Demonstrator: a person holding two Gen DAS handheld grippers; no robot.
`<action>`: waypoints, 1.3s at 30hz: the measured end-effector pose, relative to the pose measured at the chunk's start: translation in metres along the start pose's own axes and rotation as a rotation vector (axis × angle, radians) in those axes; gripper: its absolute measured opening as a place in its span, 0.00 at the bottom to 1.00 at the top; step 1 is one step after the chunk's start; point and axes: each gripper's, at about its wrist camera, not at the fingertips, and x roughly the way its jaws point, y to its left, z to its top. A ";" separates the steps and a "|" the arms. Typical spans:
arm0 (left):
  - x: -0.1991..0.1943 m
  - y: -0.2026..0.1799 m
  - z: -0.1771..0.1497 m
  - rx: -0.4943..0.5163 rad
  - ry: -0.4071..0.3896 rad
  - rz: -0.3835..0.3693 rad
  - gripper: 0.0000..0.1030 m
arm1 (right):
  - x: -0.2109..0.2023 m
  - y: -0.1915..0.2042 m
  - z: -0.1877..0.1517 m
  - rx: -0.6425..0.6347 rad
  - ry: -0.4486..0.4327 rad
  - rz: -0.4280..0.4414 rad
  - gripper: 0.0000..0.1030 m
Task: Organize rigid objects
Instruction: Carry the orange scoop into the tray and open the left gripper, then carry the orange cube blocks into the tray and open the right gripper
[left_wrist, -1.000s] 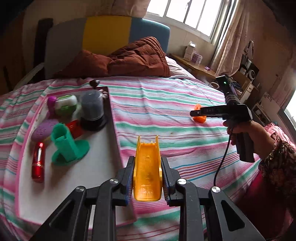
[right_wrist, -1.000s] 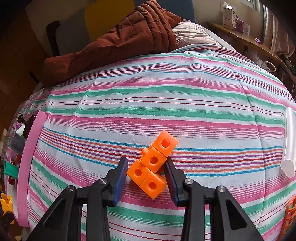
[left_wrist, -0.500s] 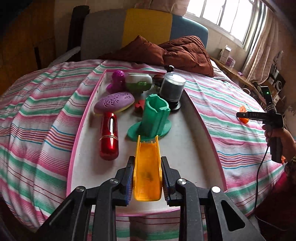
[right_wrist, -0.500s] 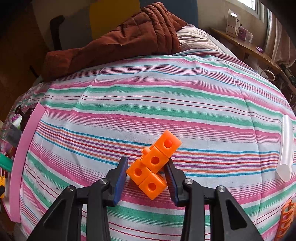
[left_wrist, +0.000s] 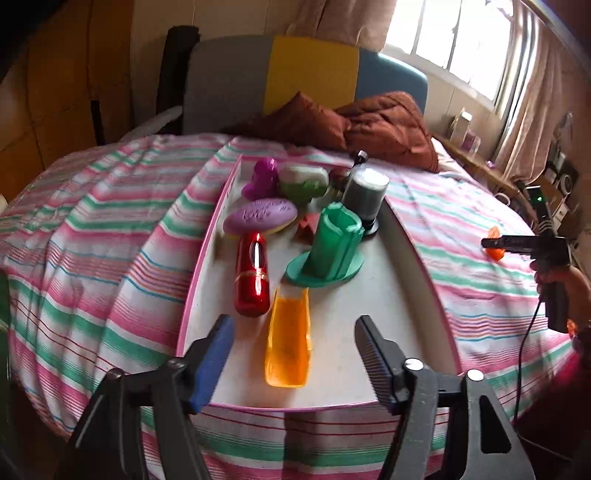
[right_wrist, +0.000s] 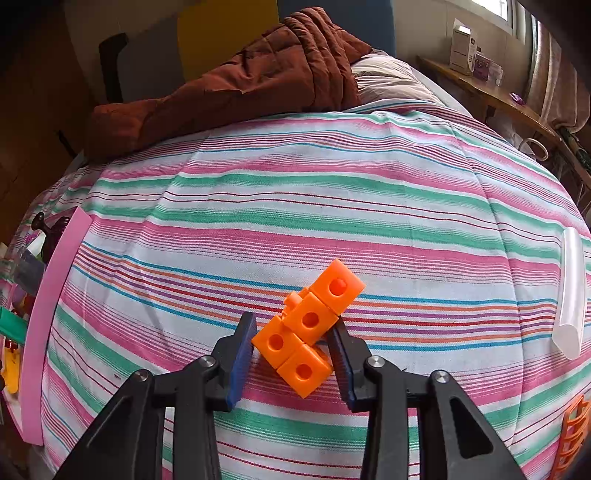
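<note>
Striped bedspread carries a pink-rimmed white tray. Left gripper spread wide, clear of the orange trough piece lying on the tray. Right gripper pinching the orange linked cubes above the bedspread.

A bed under a pink, green and white striped sheet fills both views. On it lie a pink-rimmed white tray at frame centre, a brown quilt toward the top, and a translucent tube at right.
</note>
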 end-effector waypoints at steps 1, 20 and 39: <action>-0.004 -0.002 0.001 0.005 -0.018 -0.001 0.77 | -0.001 -0.001 0.000 0.014 -0.001 0.021 0.37; -0.016 -0.007 0.018 -0.065 -0.051 -0.062 0.97 | -0.031 0.043 -0.009 -0.026 -0.021 0.159 0.35; -0.034 0.022 0.021 -0.112 -0.124 0.052 1.00 | -0.073 0.231 -0.067 -0.201 0.063 0.399 0.35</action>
